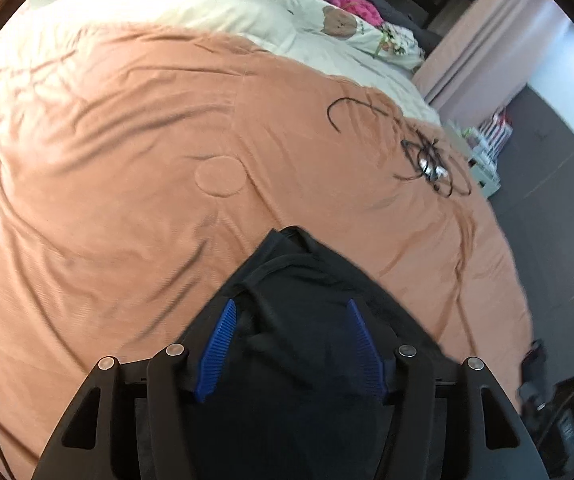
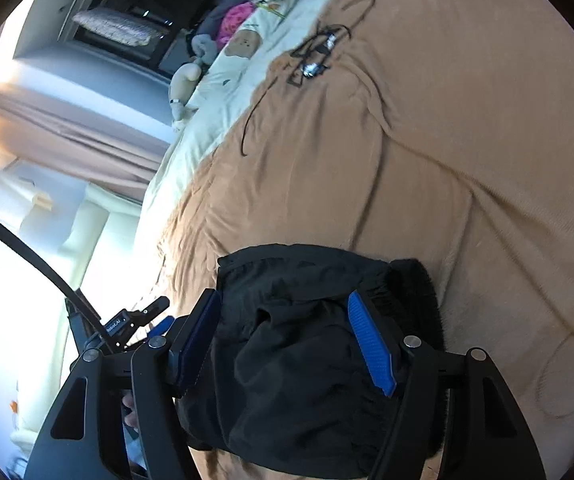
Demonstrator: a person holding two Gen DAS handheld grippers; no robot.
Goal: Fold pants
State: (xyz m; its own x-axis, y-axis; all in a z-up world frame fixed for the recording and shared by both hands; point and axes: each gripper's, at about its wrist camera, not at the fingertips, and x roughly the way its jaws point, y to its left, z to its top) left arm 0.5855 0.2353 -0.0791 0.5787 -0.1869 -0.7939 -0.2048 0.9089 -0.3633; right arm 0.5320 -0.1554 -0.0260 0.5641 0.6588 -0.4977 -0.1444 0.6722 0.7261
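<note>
The black pants (image 1: 307, 276) lie in a folded bundle on the orange-brown blanket (image 1: 107, 160) of a bed. In the left wrist view my left gripper (image 1: 291, 306) stands over them, jaws apart, with black fabric lying loose between the blue pads (image 1: 217, 348). In the right wrist view the pants (image 2: 295, 320) fill the gap of my right gripper (image 2: 283, 296), whose jaws are also apart, and the pads (image 2: 371, 344) do not squeeze the cloth. A fuzzy black lining (image 2: 417, 292) shows at the bundle's right edge. Part of my left gripper (image 2: 155, 316) shows at the left.
A tangle of black cord (image 1: 427, 160) lies on the blanket farther up, seen too as the cord (image 2: 315, 52). Cream pillows with a bear print (image 1: 339, 22) and soft toys sit at the head. The bed's edge drops to a grey floor (image 1: 547, 208).
</note>
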